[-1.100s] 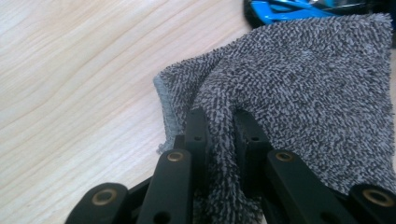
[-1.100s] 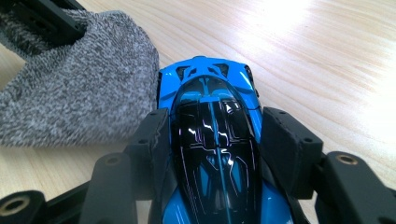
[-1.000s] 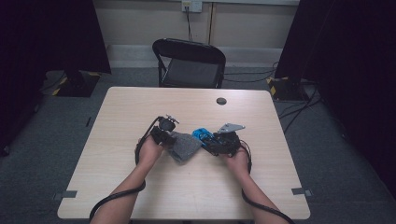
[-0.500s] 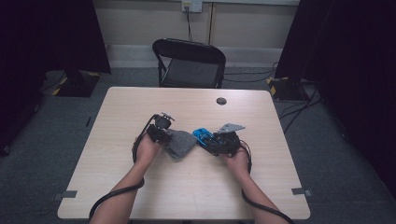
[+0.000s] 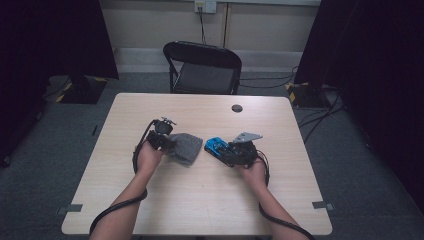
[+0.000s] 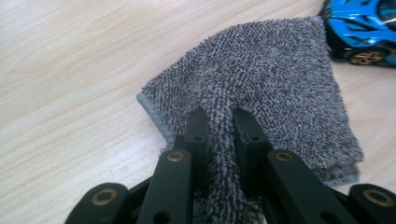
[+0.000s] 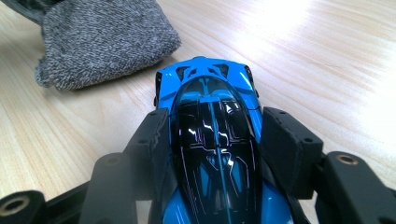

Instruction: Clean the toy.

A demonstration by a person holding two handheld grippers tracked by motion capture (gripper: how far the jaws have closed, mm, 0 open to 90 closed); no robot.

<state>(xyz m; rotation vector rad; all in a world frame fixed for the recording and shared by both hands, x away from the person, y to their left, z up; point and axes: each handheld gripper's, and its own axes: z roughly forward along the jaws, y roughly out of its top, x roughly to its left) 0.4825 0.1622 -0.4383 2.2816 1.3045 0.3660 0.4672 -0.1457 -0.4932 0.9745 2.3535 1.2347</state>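
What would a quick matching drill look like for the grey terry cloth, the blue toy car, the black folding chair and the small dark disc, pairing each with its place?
Things:
1. grey terry cloth
2. blue toy car
3. black folding chair
4. small dark disc

Places:
A. on the floor beyond the wooden table
B. pinched in the left gripper
C. alone near the table's far edge
D. clamped in the right gripper

Pairs: 1-B, 2-D, 3-A, 4-C

Cloth [image 6: 275, 79]: grey, nubby terry pile, matt, with a stitched hem along one edge. Toy car [image 7: 212, 130]: hard blue plastic, high gloss, its dark canopy mirror-smooth and throwing back light streaks. Tabletop [image 5: 200, 200]: pale wood-grain laminate, smooth, faint sheen. Left tongs [image 6: 219, 128] and right tongs [image 7: 217, 144]: matt black plastic, brass-coloured rivets at the joints.
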